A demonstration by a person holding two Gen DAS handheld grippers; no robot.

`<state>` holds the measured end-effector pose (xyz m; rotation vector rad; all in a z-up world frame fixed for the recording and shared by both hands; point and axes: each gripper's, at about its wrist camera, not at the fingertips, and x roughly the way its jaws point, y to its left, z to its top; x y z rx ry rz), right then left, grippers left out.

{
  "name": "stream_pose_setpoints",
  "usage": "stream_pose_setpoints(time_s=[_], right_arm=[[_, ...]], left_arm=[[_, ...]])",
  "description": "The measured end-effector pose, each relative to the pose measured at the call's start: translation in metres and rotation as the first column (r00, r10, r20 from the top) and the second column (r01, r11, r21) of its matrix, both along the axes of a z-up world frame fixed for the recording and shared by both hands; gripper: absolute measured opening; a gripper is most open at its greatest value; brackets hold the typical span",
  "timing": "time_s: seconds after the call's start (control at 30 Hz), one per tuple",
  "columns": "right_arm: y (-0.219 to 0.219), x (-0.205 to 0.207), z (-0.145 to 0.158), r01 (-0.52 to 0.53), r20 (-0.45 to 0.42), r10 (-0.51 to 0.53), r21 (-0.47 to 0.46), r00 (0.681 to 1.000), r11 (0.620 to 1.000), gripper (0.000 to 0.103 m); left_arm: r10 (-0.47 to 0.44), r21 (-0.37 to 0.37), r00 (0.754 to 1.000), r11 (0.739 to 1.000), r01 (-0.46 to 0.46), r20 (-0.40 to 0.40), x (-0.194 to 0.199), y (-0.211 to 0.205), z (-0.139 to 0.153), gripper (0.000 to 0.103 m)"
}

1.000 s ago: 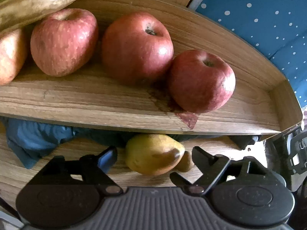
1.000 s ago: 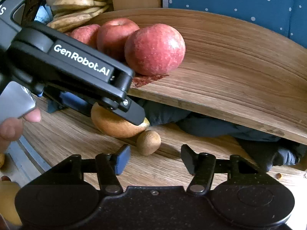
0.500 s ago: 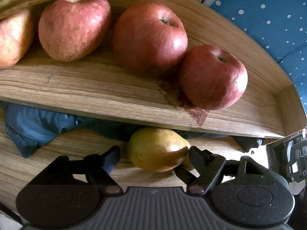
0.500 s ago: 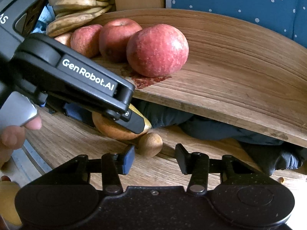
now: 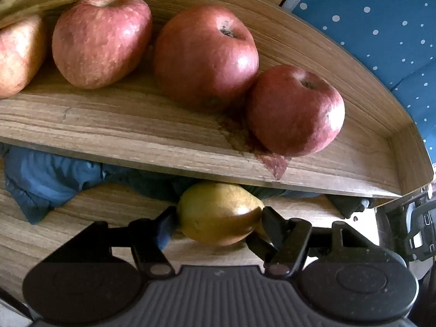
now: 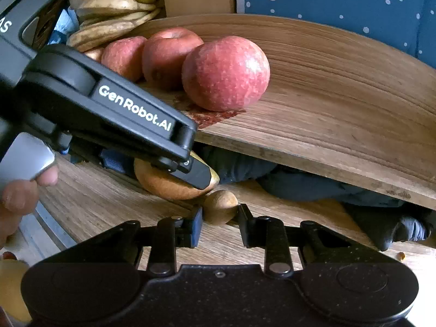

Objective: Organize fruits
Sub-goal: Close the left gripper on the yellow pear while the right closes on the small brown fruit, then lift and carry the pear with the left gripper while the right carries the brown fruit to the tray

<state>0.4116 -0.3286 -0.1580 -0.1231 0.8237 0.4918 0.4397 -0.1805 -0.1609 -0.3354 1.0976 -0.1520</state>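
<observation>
A yellow-brown pear (image 5: pixel 219 214) lies on the wooden table just under the front edge of the wooden tray (image 5: pixel 136 136). My left gripper (image 5: pixel 218 220) has its jaws closing, and both pads touch the pear's sides. In the right wrist view the same pear (image 6: pixel 163 182) shows beneath the left tool's black housing (image 6: pixel 109 103). Beside it sits a small round brown fruit (image 6: pixel 220 207). The jaws of my right gripper (image 6: pixel 220 219) are closing on it, with the pads against it on both sides.
Several red apples (image 5: pixel 204 54) sit in a row on the tray, with bananas (image 6: pixel 117 13) at its far left. A blue cloth (image 5: pixel 46 174) is bunched under the tray. A person's fingers (image 6: pixel 16 199) hold the left tool. A yellowish fruit (image 6: pixel 11 286) lies at lower left.
Both pairs of jaws have narrowed. The left ones went from standing wide of the pear to touching it; the right ones came in onto the small brown fruit. Neither fruit has moved.
</observation>
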Motion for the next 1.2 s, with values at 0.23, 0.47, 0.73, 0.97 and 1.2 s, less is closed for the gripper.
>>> stream_pose_setpoints(time_s=[0.23, 0.47, 0.73, 0.97, 1.2], right_arm=[[-0.002, 0.001, 0.002, 0.009, -0.008, -0.009, 0.008, 1.000, 1.000, 0.029], [0.002, -0.002, 0.008, 0.019, 0.004, -0.019, -0.001, 1.000, 1.000, 0.029], [0.009, -0.013, 0.015, 0.047, 0.022, -0.046, -0.017, 0.999, 0.999, 0.029], [0.016, -0.030, 0.022, 0.076, 0.024, -0.075, -0.029, 0.997, 0.997, 0.029], [0.027, -0.050, 0.030, 0.089, 0.032, -0.088, -0.028, 0.996, 0.996, 0.030]], left_arm=[[0.001, 0.002, 1.000, 1.000, -0.001, 0.001, -0.006, 0.004, 0.000, 0.069], [-0.015, -0.009, 1.000, 1.000, 0.015, 0.011, -0.016, 0.009, 0.002, 0.064], [-0.037, -0.024, 0.999, 0.999, 0.038, 0.024, -0.029, 0.024, 0.007, 0.062], [-0.051, -0.032, 0.998, 0.998, 0.052, 0.030, -0.045, 0.036, 0.011, 0.062], [-0.053, -0.036, 0.998, 0.998, 0.055, 0.043, -0.062, 0.050, 0.017, 0.061]])
